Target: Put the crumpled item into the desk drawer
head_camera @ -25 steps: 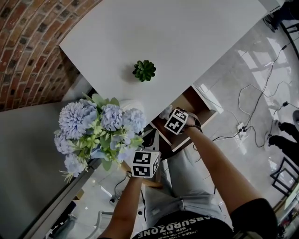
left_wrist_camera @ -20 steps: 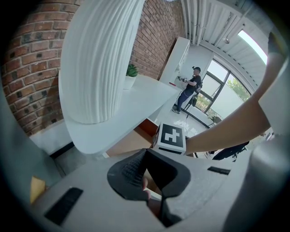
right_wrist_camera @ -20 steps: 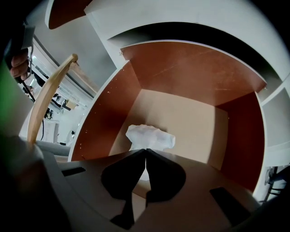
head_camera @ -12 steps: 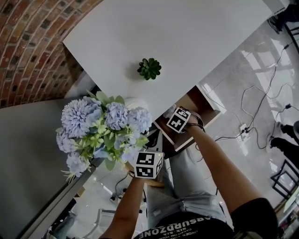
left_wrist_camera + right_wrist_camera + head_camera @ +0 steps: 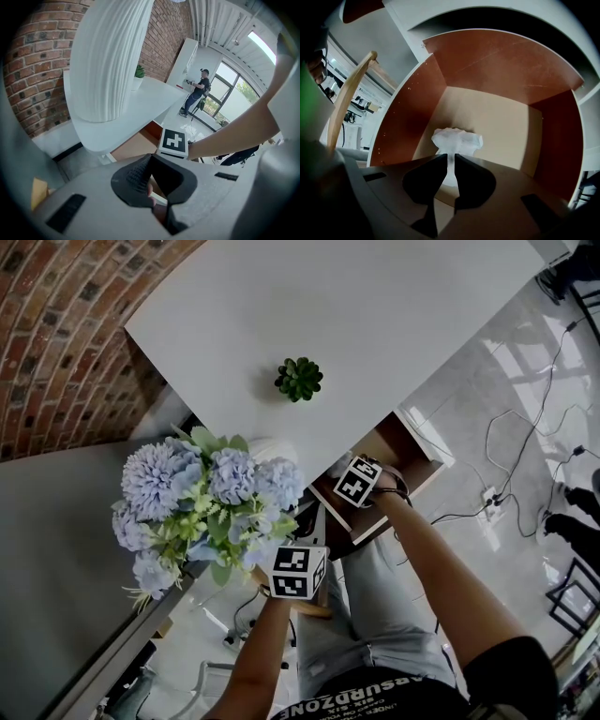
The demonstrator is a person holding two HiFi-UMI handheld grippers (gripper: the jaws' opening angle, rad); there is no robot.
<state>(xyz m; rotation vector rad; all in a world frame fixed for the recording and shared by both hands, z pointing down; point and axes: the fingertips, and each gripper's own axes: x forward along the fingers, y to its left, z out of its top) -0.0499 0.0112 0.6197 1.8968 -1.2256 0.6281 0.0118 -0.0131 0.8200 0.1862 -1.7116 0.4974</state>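
The crumpled white paper [image 5: 457, 140] lies on the pale floor of the open desk drawer [image 5: 501, 117], which has brown side walls. My right gripper [image 5: 451, 164] reaches into the drawer; its jaws are opening, and a strip of the paper still shows in the narrow gap between them. From the head view its marker cube [image 5: 356, 481] sits over the drawer [image 5: 412, 457] at the desk's edge. My left gripper [image 5: 157, 176] hangs under the desk edge, jaws apart, holding nothing; its cube [image 5: 298, 571] is below the flowers.
A white ribbed vase [image 5: 112, 56] of blue flowers [image 5: 202, 502] and a small green succulent [image 5: 299, 379] stand on the white desk [image 5: 375, 306]. A brick wall [image 5: 56, 334] lies left. A wooden chair back [image 5: 347, 98] and floor cables [image 5: 506, 456] are nearby.
The head view has shifted slightly. Both grippers keep their places, the right one over the open drawer and the left one below the flowers.
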